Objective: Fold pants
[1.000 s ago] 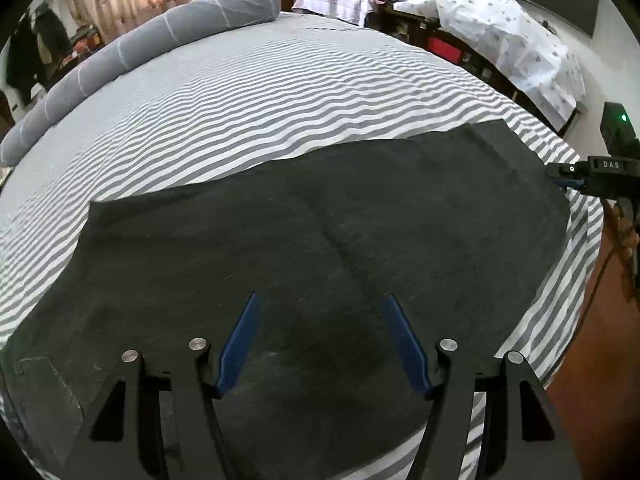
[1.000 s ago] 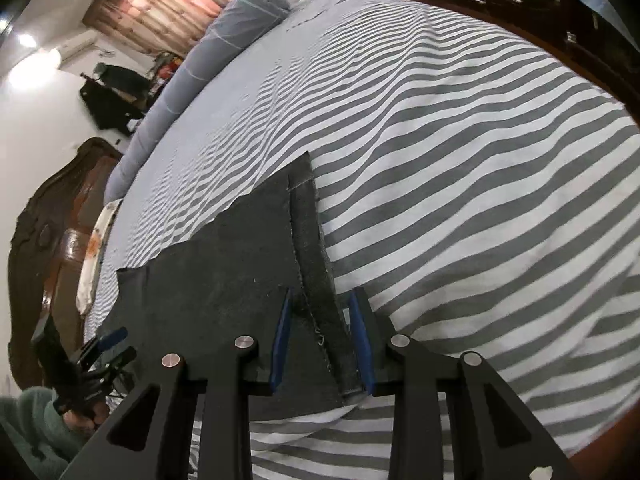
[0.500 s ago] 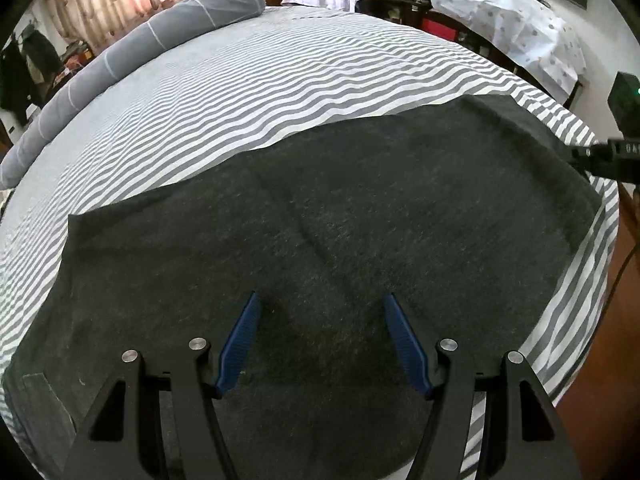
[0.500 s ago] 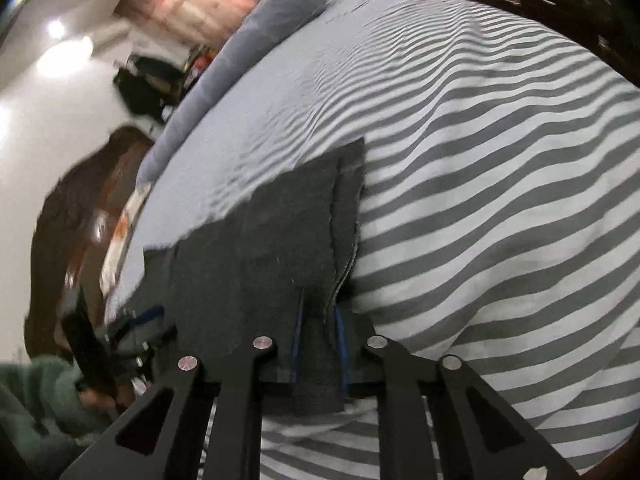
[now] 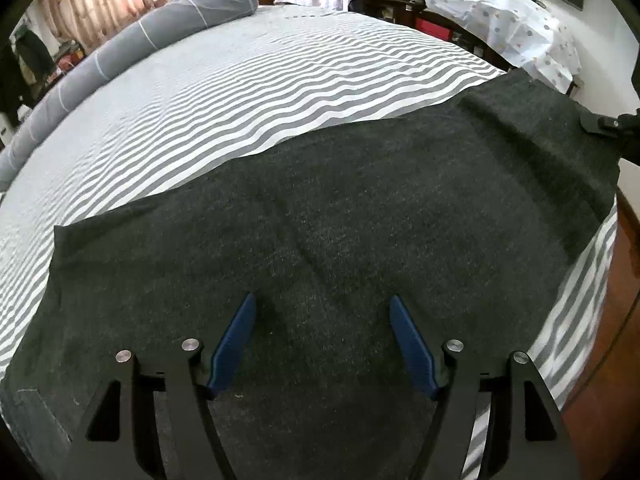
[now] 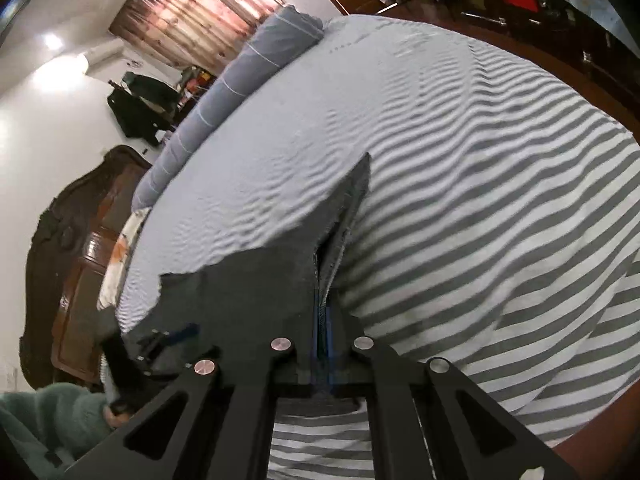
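You have 1 pair of dark grey pants [image 5: 340,216] spread flat along the near edge of 1 bed with a grey-and-white striped sheet [image 5: 280,80]. 1 long grey bolster [image 5: 132,40] lies along the far side of that bed, and 1 white dotted cloth [image 5: 500,12] covers furniture beyond it.

You hold 2 grippers. Your left gripper [image 5: 322,336] tilts steeply down over the middle of the pants; its 2 blue pads [image 5: 236,340] stand well apart and the jaws are opening, with nothing pinched between them, only the flat fabric below. In the right wrist view you can see that same tool [image 6: 168,340] at the lower left, carried by your hand in a fuzzy green sleeve [image 6: 44,412].

Your right gripper [image 6: 322,320] is clenched on the end edge of the pants: the 2 pads sit almost together with the hem seam [image 6: 340,240] nipped between them. That end of the fabric is raised off the sheet and peaks up toward the far corner, while the rest stays down on the bed. From the left wrist view, the tip of this gripper [image 5: 608,126] shows at the right edge, touching the lifted end of the pants.
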Available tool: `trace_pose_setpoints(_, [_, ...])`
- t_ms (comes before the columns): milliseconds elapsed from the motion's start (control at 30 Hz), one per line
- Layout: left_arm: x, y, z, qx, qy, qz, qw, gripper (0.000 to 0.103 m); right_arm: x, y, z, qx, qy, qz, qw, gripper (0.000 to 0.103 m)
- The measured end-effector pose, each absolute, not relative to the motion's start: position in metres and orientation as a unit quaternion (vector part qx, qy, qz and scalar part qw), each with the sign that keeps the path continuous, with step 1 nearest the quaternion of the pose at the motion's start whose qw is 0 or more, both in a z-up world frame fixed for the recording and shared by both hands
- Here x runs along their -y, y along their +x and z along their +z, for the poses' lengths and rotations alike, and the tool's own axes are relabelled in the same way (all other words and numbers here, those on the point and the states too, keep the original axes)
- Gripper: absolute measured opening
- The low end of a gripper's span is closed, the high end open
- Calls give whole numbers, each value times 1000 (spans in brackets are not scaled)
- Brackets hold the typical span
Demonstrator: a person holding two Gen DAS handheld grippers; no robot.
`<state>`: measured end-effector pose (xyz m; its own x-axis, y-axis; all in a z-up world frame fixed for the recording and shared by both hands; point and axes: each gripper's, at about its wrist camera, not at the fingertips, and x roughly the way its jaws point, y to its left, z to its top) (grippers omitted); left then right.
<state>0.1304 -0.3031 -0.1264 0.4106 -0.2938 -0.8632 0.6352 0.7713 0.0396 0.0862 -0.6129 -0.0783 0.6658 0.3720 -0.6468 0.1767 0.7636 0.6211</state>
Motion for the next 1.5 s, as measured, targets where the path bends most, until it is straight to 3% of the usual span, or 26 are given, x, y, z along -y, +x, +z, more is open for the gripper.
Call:
trace_pose_setpoints(533, [149,133,-64,-486,51,-270,830,71,446,150,-39,-413,323,167,835,4])
trace_pose_setpoints(900, [32,138,-61,-494,-6,-200,846,71,309,184,-57,-481,252,222,810,4])
trace_pose_setpoints(1167, [-6,139,-69,-502,-46,-184,844,71,241,192,-96,-541,182,231,788,6])
trace_pose_setpoints(1300, [-9,143,-67,-503,-61,-193,840,71,227,189,-107,-557,172,225,781,14])
trace_pose_setpoints(1400, [-11,146,-67,-508,-87,-205,832,71,229,176,-103,-551,178,211,787,33])
trace_pose_setpoints(1500, [-7,147,-67,-516,-112,-218,821,71,240,155,-95,-535,199,200,796,34])
